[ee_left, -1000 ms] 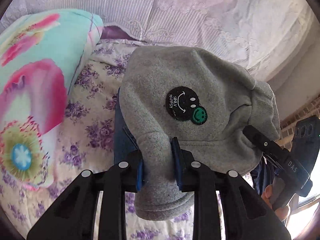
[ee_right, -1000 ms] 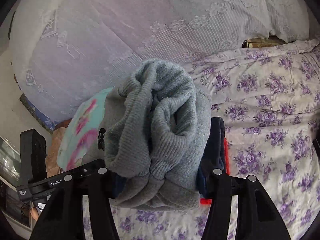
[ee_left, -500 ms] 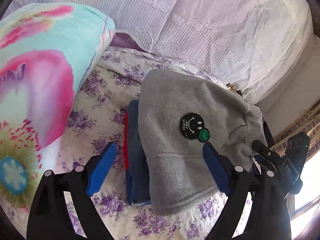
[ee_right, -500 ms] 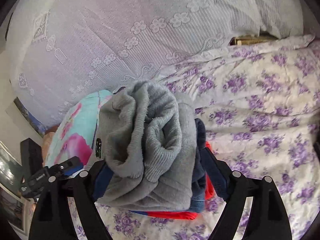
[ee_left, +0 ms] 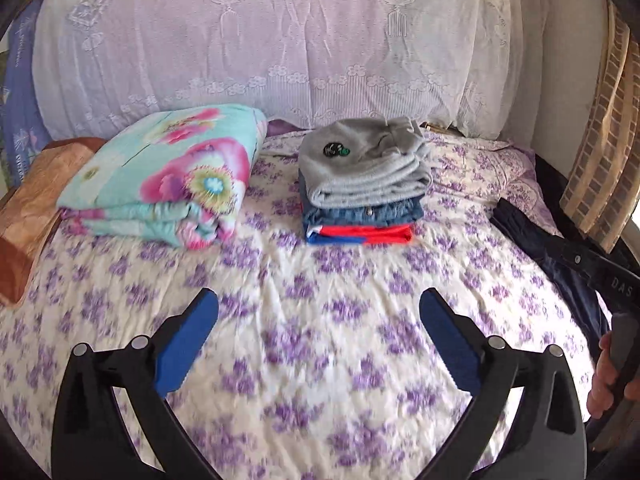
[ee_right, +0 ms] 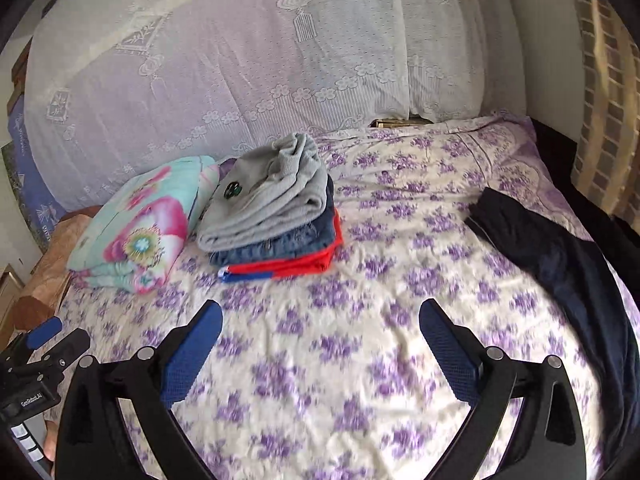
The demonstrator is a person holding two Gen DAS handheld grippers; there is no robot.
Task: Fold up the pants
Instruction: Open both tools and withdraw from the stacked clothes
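Folded grey pants with a small smiley patch lie on top of a stack of folded clothes, over blue denim and a red and blue garment; the stack also shows in the right wrist view. Dark navy pants lie unfolded at the bed's right side, also in the left wrist view. My left gripper is open and empty, well in front of the stack. My right gripper is open and empty, between the stack and the navy pants.
The bed has a purple floral sheet. A folded floral quilt lies left of the stack, with a brown pillow beyond it. A lace-covered headboard stands behind. A curtain hangs at the right.
Both grippers opened, let go of the grey pants on the stack and pulled back far from it. The stack now lies small and distant.
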